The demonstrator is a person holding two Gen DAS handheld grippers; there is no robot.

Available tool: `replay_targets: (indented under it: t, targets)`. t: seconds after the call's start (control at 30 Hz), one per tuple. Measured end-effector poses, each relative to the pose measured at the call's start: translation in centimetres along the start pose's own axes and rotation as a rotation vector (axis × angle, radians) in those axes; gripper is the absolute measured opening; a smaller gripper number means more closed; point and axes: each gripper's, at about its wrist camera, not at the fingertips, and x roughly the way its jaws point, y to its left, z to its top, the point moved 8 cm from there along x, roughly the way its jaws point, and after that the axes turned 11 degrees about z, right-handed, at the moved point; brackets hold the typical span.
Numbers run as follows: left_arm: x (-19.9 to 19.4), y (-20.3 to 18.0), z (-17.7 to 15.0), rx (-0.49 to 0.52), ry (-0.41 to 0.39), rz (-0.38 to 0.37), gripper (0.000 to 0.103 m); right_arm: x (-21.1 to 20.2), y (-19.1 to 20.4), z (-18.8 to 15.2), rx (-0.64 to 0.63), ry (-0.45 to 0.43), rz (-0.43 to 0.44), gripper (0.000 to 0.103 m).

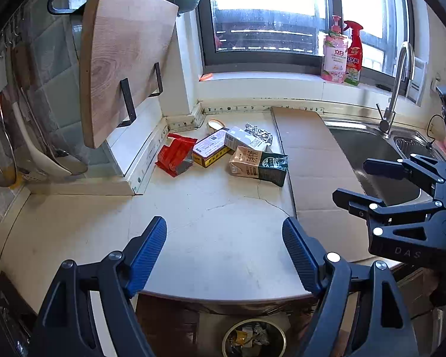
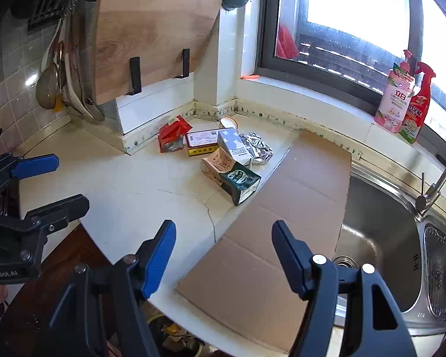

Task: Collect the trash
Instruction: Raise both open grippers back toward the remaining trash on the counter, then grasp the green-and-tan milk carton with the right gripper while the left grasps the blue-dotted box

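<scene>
Here the pale counter [image 1: 223, 238] carries a flat cardboard sheet [image 2: 282, 208] beside the sink [image 2: 380, 238]. Far ahead of both grippers, near the corner, lies the trash: a milk carton [image 1: 257, 165], yellow box [image 1: 209, 150], red wrapper [image 1: 175, 156], crumpled foil [image 2: 257, 148]. Left gripper [image 1: 224, 253] and right gripper [image 2: 223, 255] gape wide, holding nothing.

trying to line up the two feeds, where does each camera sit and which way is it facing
Left wrist: sits on the left gripper above the counter's front edge, facing the trash pile and window; the right gripper shows at right.
Right wrist: sits on the right gripper over the cardboard sheet beside the sink, facing the same corner; the left gripper shows at left.
Shared: milk carton, red wrapper, cutting board.
</scene>
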Motion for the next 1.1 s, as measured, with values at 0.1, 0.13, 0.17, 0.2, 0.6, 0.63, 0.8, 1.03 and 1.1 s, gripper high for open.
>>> replay_targets:
  t: [0.1,0.13,0.17,0.2,0.6,0.63,0.8,1.03,1.1]
  targets:
    - [2.3,-0.2,1.1,-0.006,0.026,0.005,0.079,2.2,-1.7,1.2,0.004,0.029,0.017,0.067]
    - [3.1,-0.3,1.6,-0.013,0.036,0.005,0.079,3.0,-2.3,1.7,0.004,0.039,0.029,0.067]
    - [4.1,-0.2,2.1,-0.025,0.047,0.001,0.079,3.7,-2.7,2.1,0.004,0.047,0.042,0.067]
    - [4.9,-0.2,2.5,-0.035,0.057,-0.001,0.079,4.4,-3.2,2.7,0.003,0.053,0.058,0.067]
    - [13.7,-0.2,6.3,-0.049,0.139,0.02,0.079,15.3,-6.0,4.5,-0.013,0.239,0.189,0.067]
    - [14.1,-0.4,6.2,-0.035,0.142,0.023,0.079,15.9,-6.0,4.3,-0.014,0.251,0.192,0.068]
    - [15.6,-0.9,5.8,-0.004,0.166,0.02,0.079,17.3,-5.7,4.1,-0.049,0.27,0.202,0.068]
    - [16.1,-1.3,5.9,-0.011,0.18,0.004,0.079,18.9,-5.4,2.5,-0.125,0.327,0.163,0.054]
    - [15.9,-1.4,6.2,-0.009,0.172,0.0,0.079,18.2,-5.4,2.7,-0.112,0.296,0.172,0.052]
